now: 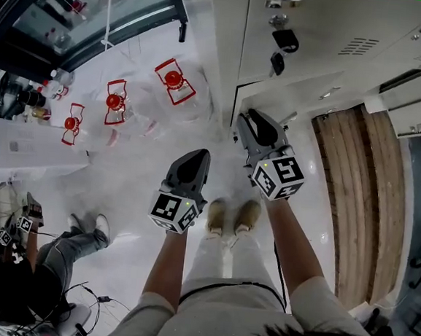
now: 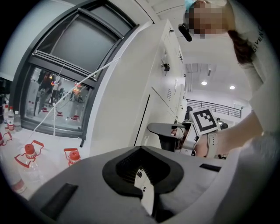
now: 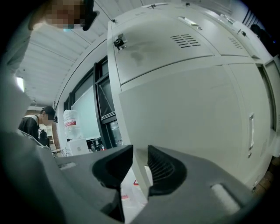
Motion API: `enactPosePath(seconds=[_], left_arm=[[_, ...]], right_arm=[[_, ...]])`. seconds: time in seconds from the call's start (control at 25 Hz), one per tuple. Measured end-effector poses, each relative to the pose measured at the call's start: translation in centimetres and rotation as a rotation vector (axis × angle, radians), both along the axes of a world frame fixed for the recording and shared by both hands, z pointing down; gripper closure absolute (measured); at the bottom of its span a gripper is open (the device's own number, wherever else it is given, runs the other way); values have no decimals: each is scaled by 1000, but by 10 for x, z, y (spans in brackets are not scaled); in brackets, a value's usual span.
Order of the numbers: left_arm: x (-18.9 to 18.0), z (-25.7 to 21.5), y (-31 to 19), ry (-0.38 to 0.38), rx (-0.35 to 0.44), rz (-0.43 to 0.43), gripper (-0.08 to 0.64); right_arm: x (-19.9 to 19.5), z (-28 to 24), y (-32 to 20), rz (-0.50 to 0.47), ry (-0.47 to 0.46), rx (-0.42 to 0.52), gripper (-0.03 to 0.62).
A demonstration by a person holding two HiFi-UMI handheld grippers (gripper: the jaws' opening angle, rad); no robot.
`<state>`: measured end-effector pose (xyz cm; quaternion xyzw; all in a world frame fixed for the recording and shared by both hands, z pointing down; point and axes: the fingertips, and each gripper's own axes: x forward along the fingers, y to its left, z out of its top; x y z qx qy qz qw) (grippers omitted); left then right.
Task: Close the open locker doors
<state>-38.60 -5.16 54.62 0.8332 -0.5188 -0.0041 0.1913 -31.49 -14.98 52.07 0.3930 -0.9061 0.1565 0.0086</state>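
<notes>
Locker door (image 3: 188, 109) looms straight ahead of the right gripper (image 3: 140, 151), whose jaws stand narrowly apart at its edge (gripping nothing); the left gripper (image 2: 141, 151), short of the door, is closed and empty.

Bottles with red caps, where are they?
In the head view the three bottles sit on the white floor at upper left, beside the glass wall, ahead and left of the left gripper.

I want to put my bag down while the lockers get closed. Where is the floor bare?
Bare white floor lies between the red-capped bottles and the shoes; a narrower strip runs between the shoes and the wooden planks. Crowded: the bottles, and the seated person with cables at lower left.
</notes>
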Motion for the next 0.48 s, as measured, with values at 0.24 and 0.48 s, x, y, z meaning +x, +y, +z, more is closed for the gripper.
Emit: enactPosePath(seconds=[0.24, 0.48], left_arm=[[-5, 4, -1, -1, -5, -11, 563], [-8, 8, 0, 3, -9, -15, 563]], right_arm=[[-6, 1, -12, 9, -11, -3, 495], [-8, 4, -19, 20, -2, 1, 532]])
